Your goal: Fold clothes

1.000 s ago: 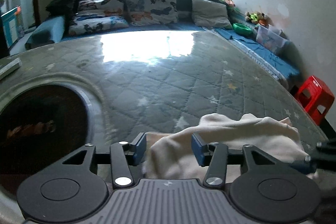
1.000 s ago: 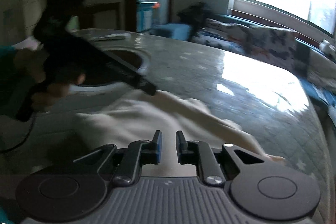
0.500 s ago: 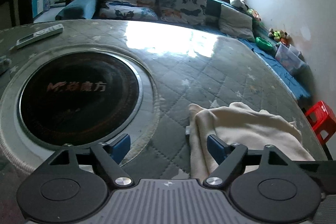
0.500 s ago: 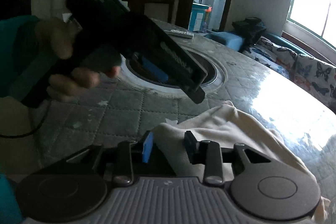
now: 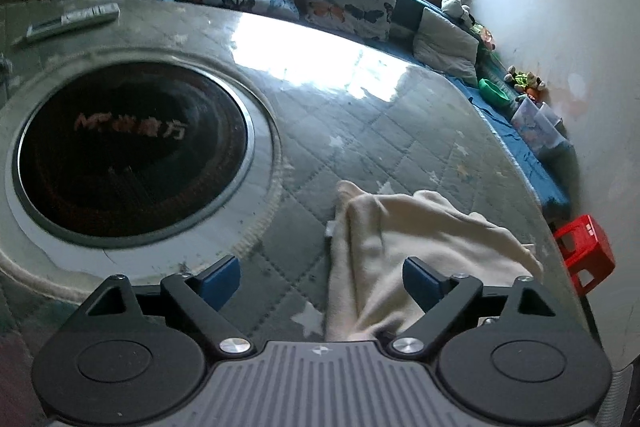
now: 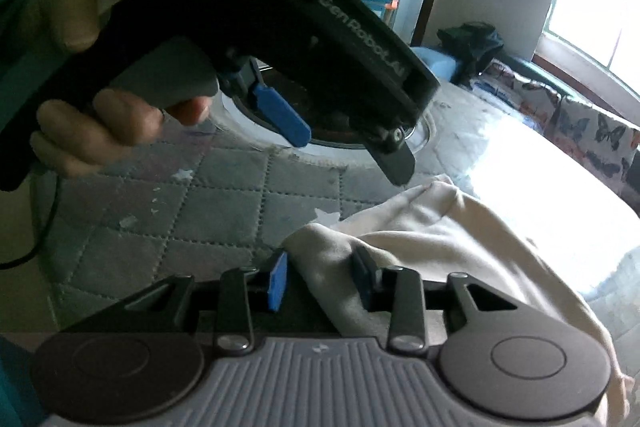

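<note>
Trouble likeliest on the left, just right of the round black cooktop [image 5: 128, 147]: left gripper [image 5: 320, 275] opening wide there, pressing on nothing. Only the near left border of the cream garment [image 5: 420, 227] between its pads, none of it gripped. Could leave that side lying loose on the quilted table cover [image 5: 360, 131], dragged or twisted if lifted from the other side alone.

Crumpled to the right of the cooktop, close to its pale rim but not on it. Not flat, no clean crease showing; probably early in the folding.

Further right of the cooktop: right gripper [image 6: 320, 279] closing on a bunched corner of the garment, pads seemingly meeting the cloth on both sides. Impossible to tell how many layers caught. Might pinch two layers together and carry a wrinkle into the fold. Might slip off if biting only a thin lip.

Crowded as well: in the right wrist view, left gripper's tips hovering just above that same corner, apart from the cloth. Could clash on a careless reach.

Farthest from the cooktop, the table's edge, red stool [image 5: 584, 251] below. Could slide over under a hard pull.
</note>
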Demonstrator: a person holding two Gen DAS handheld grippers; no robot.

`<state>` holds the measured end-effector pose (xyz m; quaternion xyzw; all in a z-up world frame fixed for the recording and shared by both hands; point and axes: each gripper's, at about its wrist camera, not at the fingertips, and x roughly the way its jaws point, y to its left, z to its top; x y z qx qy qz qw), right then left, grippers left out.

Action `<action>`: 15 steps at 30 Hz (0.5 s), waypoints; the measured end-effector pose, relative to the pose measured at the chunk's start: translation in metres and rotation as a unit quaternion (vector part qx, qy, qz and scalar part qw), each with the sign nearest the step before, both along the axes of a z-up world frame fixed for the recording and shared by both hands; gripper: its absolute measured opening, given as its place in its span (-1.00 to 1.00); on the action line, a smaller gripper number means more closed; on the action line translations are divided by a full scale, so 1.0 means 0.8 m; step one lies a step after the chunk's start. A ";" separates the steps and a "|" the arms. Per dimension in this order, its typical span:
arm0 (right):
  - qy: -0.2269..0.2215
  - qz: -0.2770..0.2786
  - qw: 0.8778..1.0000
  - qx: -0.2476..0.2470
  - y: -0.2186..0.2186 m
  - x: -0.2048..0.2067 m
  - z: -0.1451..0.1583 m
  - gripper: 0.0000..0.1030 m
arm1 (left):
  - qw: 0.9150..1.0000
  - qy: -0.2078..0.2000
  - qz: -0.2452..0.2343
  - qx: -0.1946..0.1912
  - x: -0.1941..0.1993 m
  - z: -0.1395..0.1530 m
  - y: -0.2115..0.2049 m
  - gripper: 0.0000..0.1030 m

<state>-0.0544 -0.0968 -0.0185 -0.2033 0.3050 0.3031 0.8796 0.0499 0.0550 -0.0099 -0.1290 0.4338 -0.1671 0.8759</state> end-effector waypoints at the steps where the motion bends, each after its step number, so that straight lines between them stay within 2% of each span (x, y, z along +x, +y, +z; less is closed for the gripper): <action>1: 0.001 -0.006 1.000 0.008 -0.003 0.001 0.003 -0.68 | 1.000 0.004 0.003 -0.002 0.000 -0.001 0.000 0.79; 2: 0.003 -0.011 1.000 0.017 -0.006 0.002 0.007 -0.84 | 1.000 0.009 0.007 -0.006 0.001 -0.002 0.000 0.80; 3: 0.010 -0.015 0.999 0.032 -0.012 0.004 0.011 -0.88 | 1.000 0.017 0.012 -0.014 0.003 -0.003 0.001 0.80; 10: 0.034 -0.048 0.990 0.128 -0.057 0.008 0.050 -0.90 | 0.992 0.080 0.038 -0.094 0.015 -0.015 0.006 0.80; 15: 0.033 -0.064 0.983 0.169 -0.086 0.006 0.069 -0.90 | 0.984 0.116 0.037 -0.133 0.022 -0.026 -0.007 0.79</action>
